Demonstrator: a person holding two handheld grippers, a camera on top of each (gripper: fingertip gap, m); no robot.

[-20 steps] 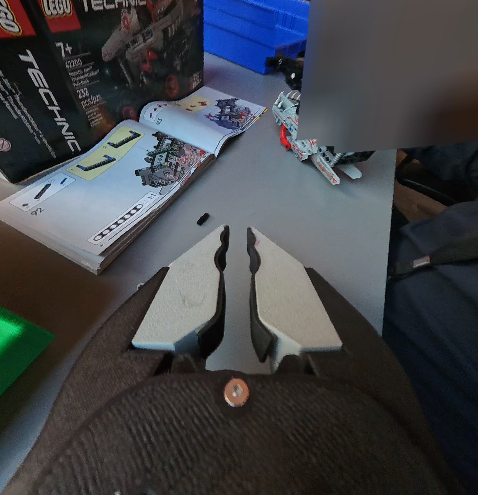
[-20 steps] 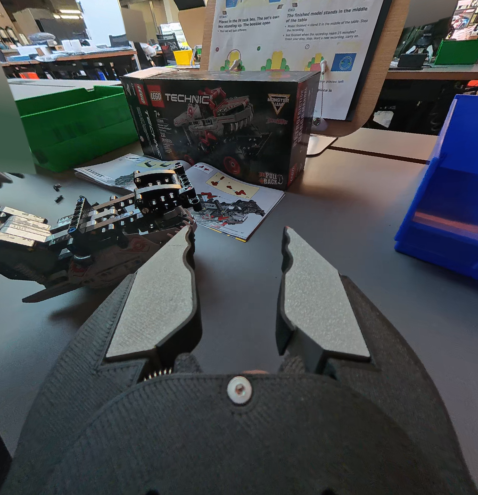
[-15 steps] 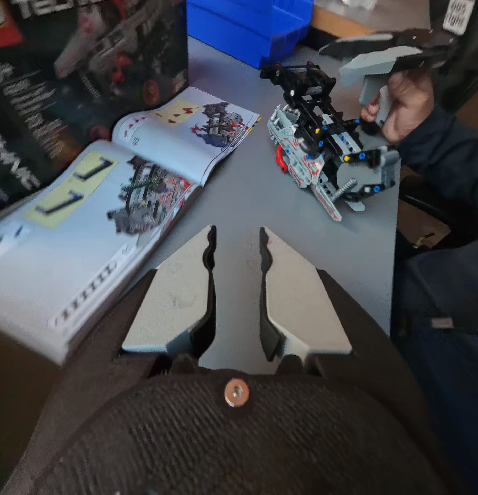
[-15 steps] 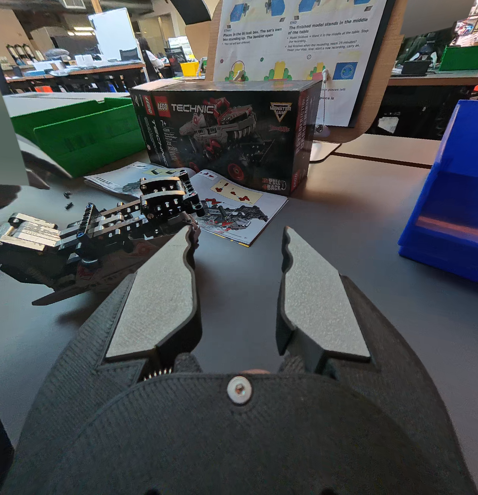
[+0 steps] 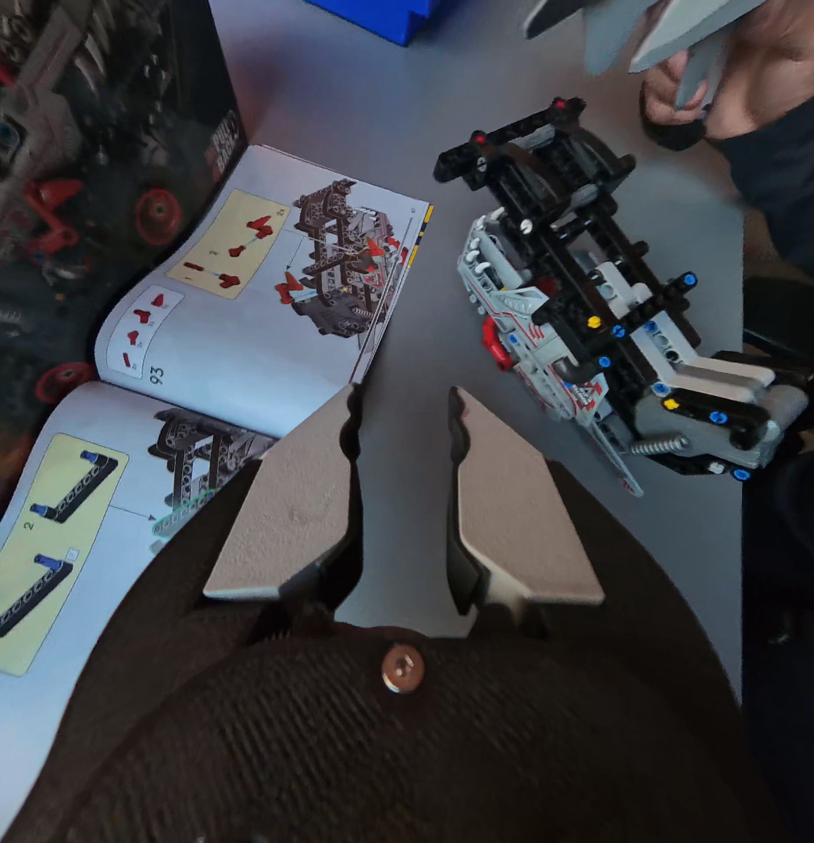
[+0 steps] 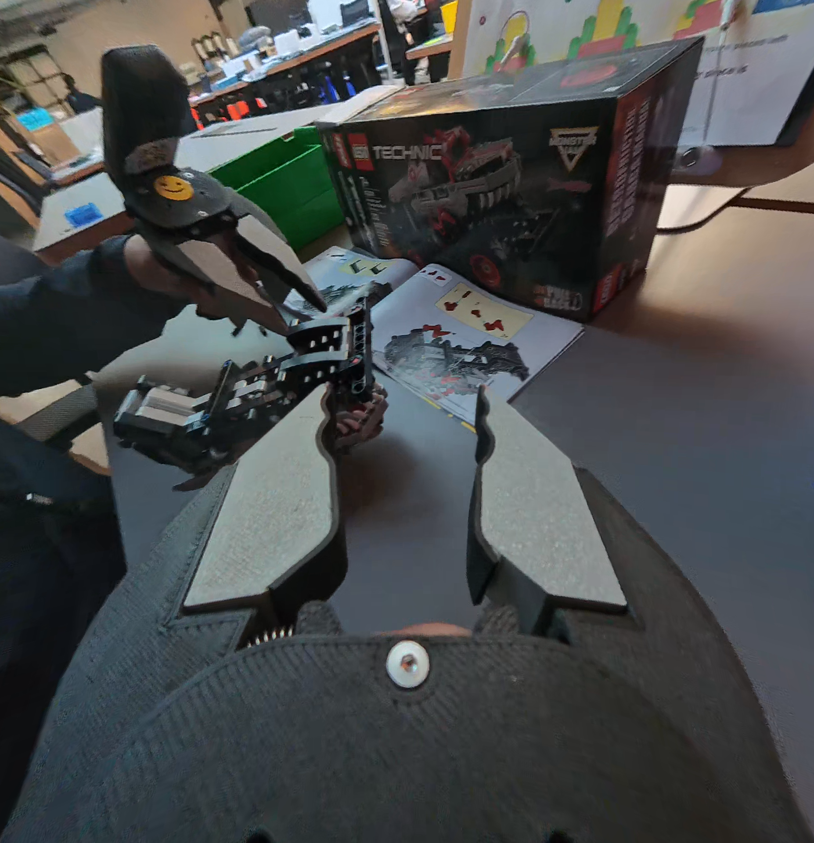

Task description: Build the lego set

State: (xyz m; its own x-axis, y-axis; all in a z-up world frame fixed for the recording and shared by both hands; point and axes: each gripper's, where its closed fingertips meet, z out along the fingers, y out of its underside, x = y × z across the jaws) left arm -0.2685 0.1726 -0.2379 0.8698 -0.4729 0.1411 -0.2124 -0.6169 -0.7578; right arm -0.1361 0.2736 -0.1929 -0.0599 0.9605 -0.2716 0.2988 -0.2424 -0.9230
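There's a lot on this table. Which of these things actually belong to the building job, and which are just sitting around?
Part of the job:
- half-built truck model
- open instruction booklet
- left gripper and right gripper, both with jaws open and empty

Just lying about:
- set's box
- green bin
- blue bin
- poster board behind the box

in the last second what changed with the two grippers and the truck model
The left gripper swung right from the small black pin toward the truck model, jaws opening wider, holding nothing. The right gripper tilted, staying open and empty. The model, booklet and box stayed put.
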